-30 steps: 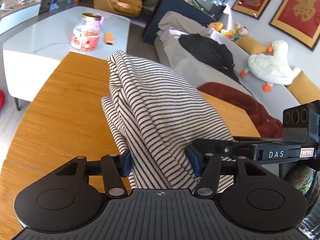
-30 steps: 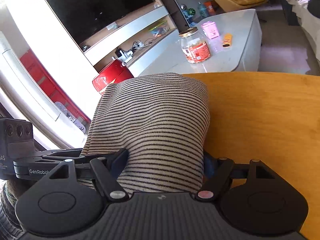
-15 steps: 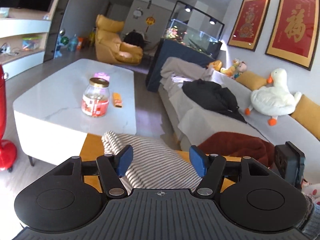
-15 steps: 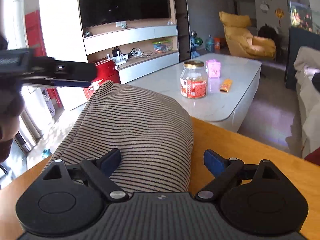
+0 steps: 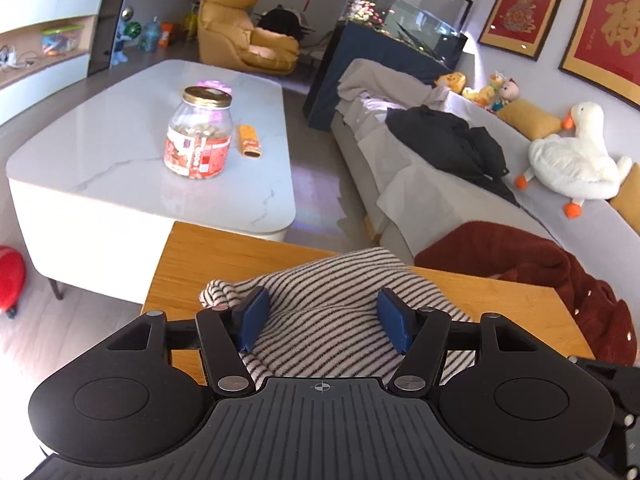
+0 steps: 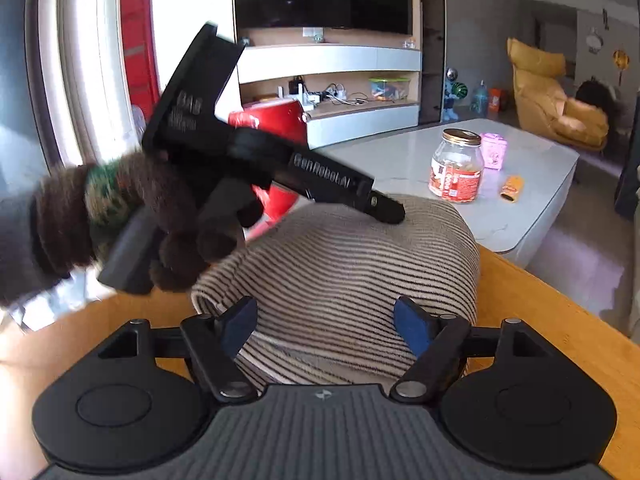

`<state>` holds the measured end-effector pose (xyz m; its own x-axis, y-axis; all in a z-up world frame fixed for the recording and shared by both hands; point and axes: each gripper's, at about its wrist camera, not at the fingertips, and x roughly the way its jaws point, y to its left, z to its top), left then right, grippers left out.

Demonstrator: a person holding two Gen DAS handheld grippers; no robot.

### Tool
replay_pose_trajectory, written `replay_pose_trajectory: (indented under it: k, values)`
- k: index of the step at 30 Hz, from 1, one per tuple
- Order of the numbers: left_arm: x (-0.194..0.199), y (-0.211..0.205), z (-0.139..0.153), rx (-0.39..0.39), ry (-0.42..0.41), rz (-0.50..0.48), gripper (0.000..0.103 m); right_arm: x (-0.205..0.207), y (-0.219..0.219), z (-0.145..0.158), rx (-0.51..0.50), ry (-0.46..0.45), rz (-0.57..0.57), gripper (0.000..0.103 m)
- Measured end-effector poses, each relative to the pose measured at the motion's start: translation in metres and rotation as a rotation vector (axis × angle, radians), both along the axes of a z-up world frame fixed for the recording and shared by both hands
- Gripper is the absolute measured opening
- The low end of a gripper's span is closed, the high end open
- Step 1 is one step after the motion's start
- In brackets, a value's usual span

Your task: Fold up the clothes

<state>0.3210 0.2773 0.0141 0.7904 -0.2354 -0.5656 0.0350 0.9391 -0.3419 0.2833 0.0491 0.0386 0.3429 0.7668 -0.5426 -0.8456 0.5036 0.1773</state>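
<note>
A black-and-white striped garment (image 5: pixel 332 280) lies bunched in a folded heap on the wooden table (image 5: pixel 224 256). My left gripper (image 5: pixel 323 320) hovers over its near edge, open, its blue pads clear of the cloth. The right wrist view shows the same garment (image 6: pixel 352 264) as a rounded mound on the table (image 6: pixel 540 320). My right gripper (image 6: pixel 326 326) is open above its near part, holding nothing. A hand in a fuzzy dark sleeve (image 6: pixel 120 216) holds the left gripper (image 6: pixel 386 212), whose tip sits just over the mound's far top.
Beyond the wooden table stands a white coffee table (image 5: pixel 120 168) with a glass jar (image 5: pixel 199 132) and a small orange packet (image 5: pixel 249 141). To the right, a sofa holds a dark red blanket (image 5: pixel 532 264), a black jacket (image 5: pixel 448 144) and a plush duck (image 5: pixel 572 160).
Both grippers let go of the striped garment and opened. They have drawn back from it, and the cloth has dropped from hanging in the air to a heap on the table.
</note>
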Motion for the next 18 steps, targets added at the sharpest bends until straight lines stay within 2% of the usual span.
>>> replay_pose_trajectory:
  k: [3, 6, 10, 13, 15, 16, 18]
  values:
    - [-0.002, 0.0, 0.0, 0.005, -0.008, -0.006, 0.066, 0.047, -0.025, 0.027, 0.137, 0.136, -0.112, 0.077]
    - [-0.013, 0.002, 0.012, -0.002, -0.023, 0.012, 0.064, 0.092, -0.037, 0.033, 0.157, 0.176, -0.215, 0.077]
    - [-0.043, -0.004, 0.037, -0.02, -0.07, -0.009, 0.072, 0.14, -0.024, 0.002, 0.13, 0.303, -0.212, 0.077]
    - [-0.047, -0.008, 0.03, 0.01, -0.056, -0.024, 0.069, 0.157, -0.003, -0.036, 0.107, 0.408, -0.223, 0.077]
    - [-0.049, -0.011, 0.026, 0.03, -0.047, -0.033, 0.069, 0.166, 0.009, -0.054, 0.14, 0.502, -0.222, 0.078]
    - [-0.05, -0.013, 0.024, 0.04, -0.042, -0.038, 0.069, 0.166, 0.012, -0.056, 0.16, 0.53, -0.217, 0.073]
    - [-0.052, -0.016, 0.019, 0.06, -0.033, -0.048, 0.07, 0.159, 0.015, -0.046, 0.173, 0.493, -0.201, 0.067]
